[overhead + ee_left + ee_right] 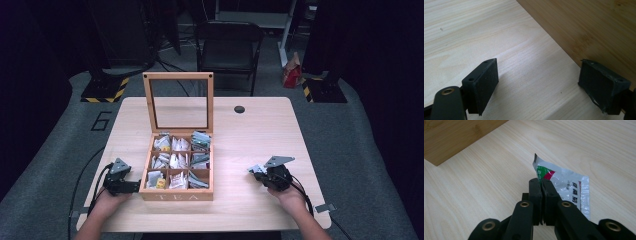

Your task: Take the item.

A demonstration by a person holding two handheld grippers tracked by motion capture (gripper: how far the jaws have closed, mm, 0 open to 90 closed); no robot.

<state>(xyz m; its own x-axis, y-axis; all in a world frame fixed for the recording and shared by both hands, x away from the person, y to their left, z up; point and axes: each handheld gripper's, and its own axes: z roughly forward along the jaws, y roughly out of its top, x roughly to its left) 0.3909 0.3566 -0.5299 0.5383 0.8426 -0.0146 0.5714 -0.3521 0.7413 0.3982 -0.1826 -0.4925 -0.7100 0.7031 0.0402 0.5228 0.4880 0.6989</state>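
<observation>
Two grippers rest on the bench (pixel 260 125). The left gripper (pixel 539 82), jaws wide, sits beside the open tea box (pixel 176 192), apparently steadying it. The right gripper (pixel 541 185) pinches a sachet (pixel 570 188) well clear of the box, probably just removed or awaiting filing.

"TEA" on the wooden tea box (pixel 176 196) front, "6" on the grey floor mat (pixel 101 121), unreadable print on the sachet (pixel 569 187)

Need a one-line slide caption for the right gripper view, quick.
Right gripper shut on a silver sachet with red and green print, held over the pale wooden table.
</observation>
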